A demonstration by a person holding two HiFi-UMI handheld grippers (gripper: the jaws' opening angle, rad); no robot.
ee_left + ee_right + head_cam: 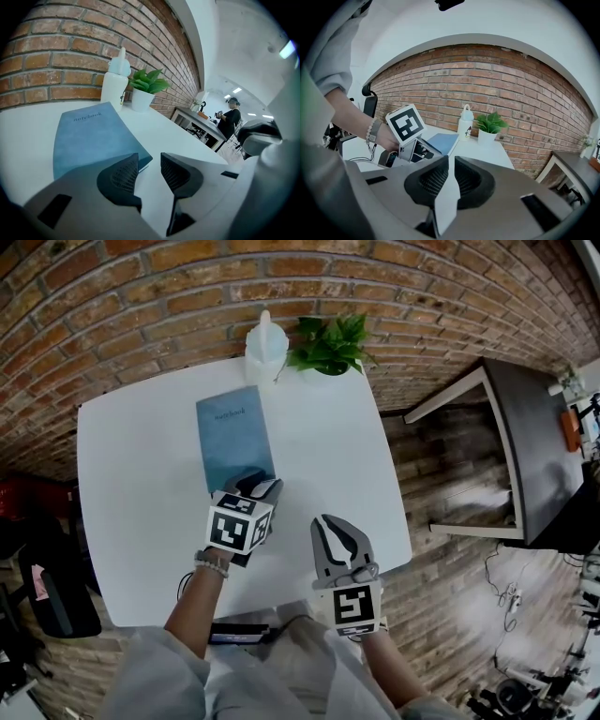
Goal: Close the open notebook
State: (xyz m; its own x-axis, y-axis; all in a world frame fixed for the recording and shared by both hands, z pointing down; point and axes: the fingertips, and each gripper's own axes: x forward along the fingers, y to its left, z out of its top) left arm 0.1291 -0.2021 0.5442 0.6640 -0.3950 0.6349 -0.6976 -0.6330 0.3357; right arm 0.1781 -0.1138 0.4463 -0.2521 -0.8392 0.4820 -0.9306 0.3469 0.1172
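Left gripper (150,161): jaws stand apart at a moderate gap. Only bare white table (187,136) shows between the pads, so nothing is held.

Notebook (89,136), seen from those jaws: it lies at 10 to 11 o'clock. Its near right corner sits just beside the tip of the left-hand jaw, partly hidden behind it. I cannot tell whether the two touch.

Blue cover faces up with the title readable and no pages showing. Judged: the book already lies shut and flat.

Head view: the notebook's long axis runs roughly 12 to 6 o'clock, with the far end leaning slightly toward 11. The left gripper is at the 6 o'clock end, over the near short edge.

Right gripper (451,166): jaws nearly together with only a thin slit between them, and nothing in it. In the head view it hovers at about 4 o'clock from the notebook, well apart from it and near the table's front edge.

The left hand is clearly the nearer one. Judged: any last press or release falls to the left hand, and the book lies up and left of its jaws.

Beyond the notebook, at its 12 to 1 o'clock: a white bottle (265,345) and a potted plant (328,345) against the brick wall, both clear of the book.
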